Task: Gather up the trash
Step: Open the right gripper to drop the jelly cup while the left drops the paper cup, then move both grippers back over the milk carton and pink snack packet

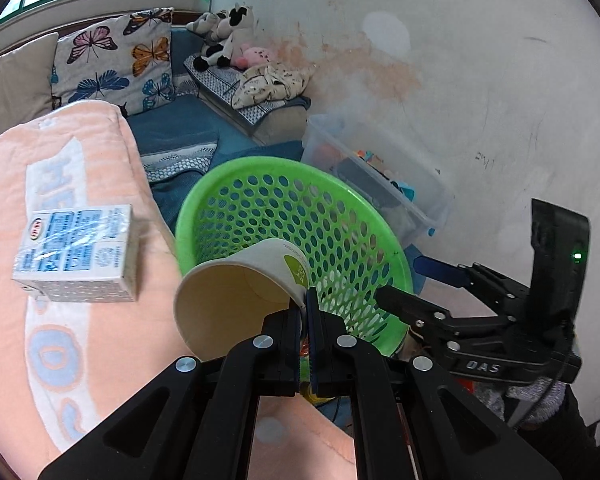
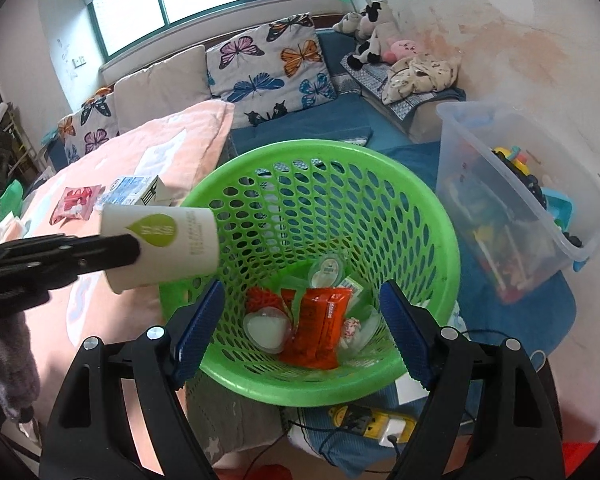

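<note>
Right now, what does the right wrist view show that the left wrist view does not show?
Only the right wrist view shows the basket's contents: an orange wrapper, a clear lidded cup, and a red-and-white packet on the pink blanket. Only the left wrist view shows the paper cup's open mouth and the left gripper pinching its rim. Both show the green basket, the cup, the milk carton, and the open right gripper.

a home living room: butterfly cushions (image 2: pixel 268 64), plush toys (image 2: pixel 370 32), toy bin (image 2: pixel 512 216)
</note>
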`<state>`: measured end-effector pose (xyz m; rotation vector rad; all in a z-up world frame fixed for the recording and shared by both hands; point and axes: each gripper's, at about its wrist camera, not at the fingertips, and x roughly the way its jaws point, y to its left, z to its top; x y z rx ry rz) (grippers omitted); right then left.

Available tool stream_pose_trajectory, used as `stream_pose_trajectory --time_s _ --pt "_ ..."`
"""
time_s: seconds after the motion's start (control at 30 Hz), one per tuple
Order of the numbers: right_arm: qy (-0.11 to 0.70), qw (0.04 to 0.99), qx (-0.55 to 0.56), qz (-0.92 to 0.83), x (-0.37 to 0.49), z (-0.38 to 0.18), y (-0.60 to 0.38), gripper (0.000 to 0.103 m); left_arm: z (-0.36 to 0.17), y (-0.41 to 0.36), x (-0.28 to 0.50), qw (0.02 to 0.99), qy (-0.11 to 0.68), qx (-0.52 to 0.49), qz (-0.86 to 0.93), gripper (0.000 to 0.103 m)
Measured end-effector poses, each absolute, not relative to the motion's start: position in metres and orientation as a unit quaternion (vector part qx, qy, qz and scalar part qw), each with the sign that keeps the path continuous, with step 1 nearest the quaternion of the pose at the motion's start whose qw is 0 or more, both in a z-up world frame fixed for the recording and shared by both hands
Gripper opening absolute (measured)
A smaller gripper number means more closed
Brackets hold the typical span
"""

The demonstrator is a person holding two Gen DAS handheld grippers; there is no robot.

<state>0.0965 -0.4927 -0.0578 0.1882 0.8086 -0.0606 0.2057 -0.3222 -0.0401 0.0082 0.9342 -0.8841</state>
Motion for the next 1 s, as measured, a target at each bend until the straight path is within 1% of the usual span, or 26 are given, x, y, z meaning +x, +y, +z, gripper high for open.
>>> stream_pose_trajectory --time_s 0.17,0.37,0.4,0.47,0.53,0.57,0.77,1.0 --pt "0.394 0.913 0.099 -0.035 0.089 -0.061 -0.499 0.080 -0.046 -0.331 0.205 0.796 0.440 0.016 -0.415 0.004" --pt "0.392 0.912 0.109 -0.041 0.081 -0.063 -0.508 0.080 -0.049 -0.333 0.201 0.790 0.443 0.020 -0.422 0.007" --pt "0.392 0.912 0.110 -0.042 0.081 -0.062 -0.509 0.080 -0.048 -0.333 0.202 0.790 0.444 0.019 -0.423 0.009" --pt "0.392 0.912 0.111 -0.041 0.080 -0.062 -0.509 0.080 -0.047 -0.332 0.201 0.789 0.444 0.016 -0.424 0.019" --pt "0.391 0.913 0.109 -0.041 0.079 -0.060 -0.507 0.080 -0.046 -0.329 0.200 0.791 0.442 0.016 -0.423 0.035" --pt "0.389 0.914 0.108 -0.041 0.079 -0.059 -0.506 0.080 -0.044 -0.327 0.199 0.793 0.439 0.015 -0.421 0.036" --pt "0.385 0.916 0.105 -0.035 0.077 -0.054 -0.499 0.080 -0.035 -0.311 0.191 0.802 0.424 0.012 -0.420 0.036" --pt "0.380 0.921 0.088 -0.013 0.080 -0.046 -0.474 0.082 -0.028 -0.276 0.190 0.815 0.419 -0.010 -0.401 0.041"
